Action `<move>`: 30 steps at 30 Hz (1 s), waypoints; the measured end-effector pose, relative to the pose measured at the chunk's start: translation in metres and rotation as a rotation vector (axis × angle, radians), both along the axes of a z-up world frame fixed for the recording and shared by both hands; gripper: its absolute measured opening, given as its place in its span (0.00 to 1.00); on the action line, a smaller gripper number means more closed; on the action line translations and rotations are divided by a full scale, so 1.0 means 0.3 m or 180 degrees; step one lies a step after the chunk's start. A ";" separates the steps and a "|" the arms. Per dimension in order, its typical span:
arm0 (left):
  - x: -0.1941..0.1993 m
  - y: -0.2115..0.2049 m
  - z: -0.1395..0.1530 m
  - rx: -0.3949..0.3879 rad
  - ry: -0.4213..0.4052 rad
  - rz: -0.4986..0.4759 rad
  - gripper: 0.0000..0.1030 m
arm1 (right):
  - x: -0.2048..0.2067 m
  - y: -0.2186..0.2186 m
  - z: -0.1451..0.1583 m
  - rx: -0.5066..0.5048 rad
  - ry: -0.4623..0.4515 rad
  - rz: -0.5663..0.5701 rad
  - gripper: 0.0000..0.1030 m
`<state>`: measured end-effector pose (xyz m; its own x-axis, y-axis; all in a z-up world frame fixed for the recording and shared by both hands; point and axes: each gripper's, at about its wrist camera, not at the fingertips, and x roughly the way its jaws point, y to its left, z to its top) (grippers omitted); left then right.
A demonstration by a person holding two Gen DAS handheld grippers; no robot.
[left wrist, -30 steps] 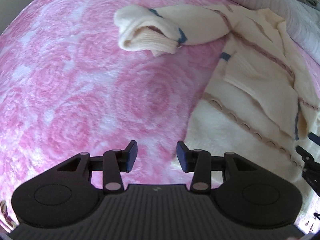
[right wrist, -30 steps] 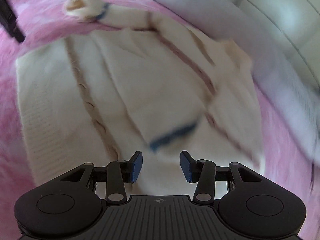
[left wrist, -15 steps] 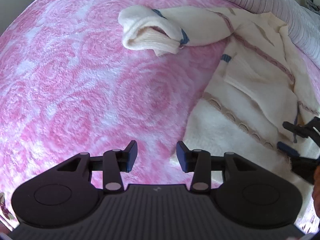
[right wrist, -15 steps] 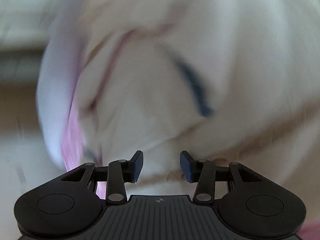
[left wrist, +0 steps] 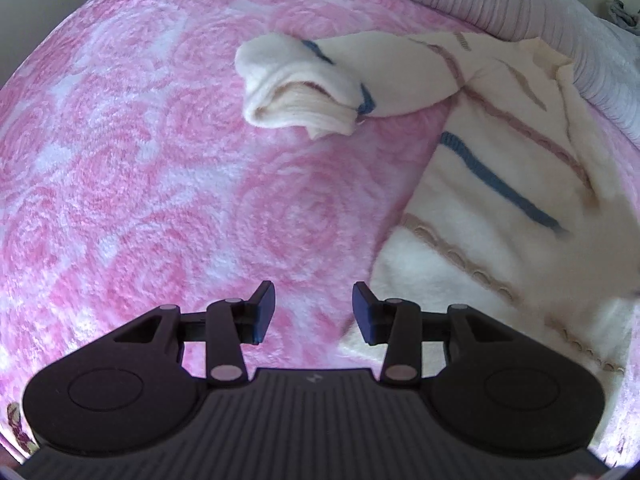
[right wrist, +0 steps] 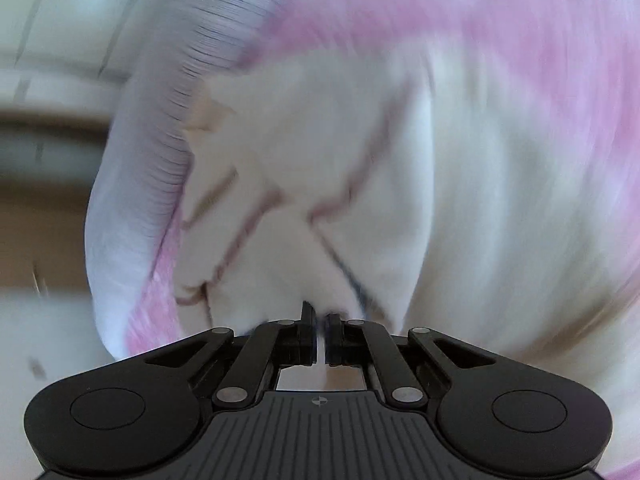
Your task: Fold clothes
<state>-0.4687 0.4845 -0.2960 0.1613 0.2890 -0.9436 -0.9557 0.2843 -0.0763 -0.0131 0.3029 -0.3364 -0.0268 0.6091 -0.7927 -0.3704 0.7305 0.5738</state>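
Pinching a fold of the cream sweater [right wrist: 360,200] just ahead of its tips, the right gripper [right wrist: 320,334] is clamping shallowly; the knit could slip free. The left gripper [left wrist: 314,312] is hanging released, the sweater lying to its right on the pink blanket [left wrist: 160,180].

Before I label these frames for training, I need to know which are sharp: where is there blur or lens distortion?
Left wrist view: mostly sharp, fisheye bulges the pink blanket; the cream sweater smears slightly at the right edge; left gripper crisp. Right wrist view: heavy motion blur streaks sweater and blanket; only the right gripper is sharp.
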 end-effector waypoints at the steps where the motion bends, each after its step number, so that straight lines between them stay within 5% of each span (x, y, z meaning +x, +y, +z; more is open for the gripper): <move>1: 0.006 -0.001 0.006 0.0006 -0.0007 -0.0017 0.37 | 0.049 -0.018 0.065 -0.0036 -0.0221 0.0178 0.01; 2: 0.013 -0.002 0.011 0.0016 -0.0018 -0.0041 0.37 | 0.100 -0.036 0.130 -0.0082 -0.0457 0.0351 0.01; 3: 0.021 -0.003 0.015 0.0025 -0.0025 -0.0069 0.37 | 0.188 -0.057 0.214 -0.0344 -0.1009 0.0434 0.01; 7: 0.066 -0.018 0.018 0.0049 -0.0014 -0.0206 0.37 | 0.491 -0.125 0.384 -0.1612 -0.2928 -0.0107 0.03; 8: 0.076 -0.022 0.015 0.0044 -0.0008 -0.0237 0.37 | 0.531 -0.142 0.395 -0.1815 -0.3041 -0.0248 0.04; 9: 0.083 -0.027 0.008 0.0030 -0.0005 -0.0263 0.38 | 0.549 -0.173 0.402 -0.1889 -0.3017 -0.0344 0.08; 11: 0.092 -0.034 -0.012 -0.0018 0.0009 -0.0297 0.38 | 0.508 -0.245 0.376 -0.1558 -0.2774 -0.0409 0.32; 12: 0.092 -0.037 -0.024 -0.0043 0.0013 -0.0320 0.38 | 0.472 -0.253 0.335 -0.1345 -0.2495 -0.0367 0.57; 13: 0.090 -0.038 -0.037 -0.0061 0.0028 -0.0346 0.38 | 0.436 -0.262 0.292 -0.1133 -0.2211 -0.0324 0.63; 19: 0.059 -0.033 -0.125 -0.0186 0.0069 -0.0495 0.39 | 0.029 -0.361 -0.136 -0.0474 -0.0037 -0.0120 0.63; 21: 0.044 -0.027 -0.152 -0.0278 -0.0045 -0.0503 0.40 | -0.097 -0.373 -0.222 -0.0410 0.0341 -0.0161 0.63; 24: 0.031 -0.017 -0.192 -0.0417 -0.0322 -0.0475 0.42 | -0.222 -0.396 -0.274 -0.0344 0.0344 -0.0266 0.63; 30: 0.053 -0.003 -0.246 -0.0425 -0.0604 -0.0407 0.49 | -0.212 -0.355 -0.294 -0.0089 0.0257 -0.0445 0.63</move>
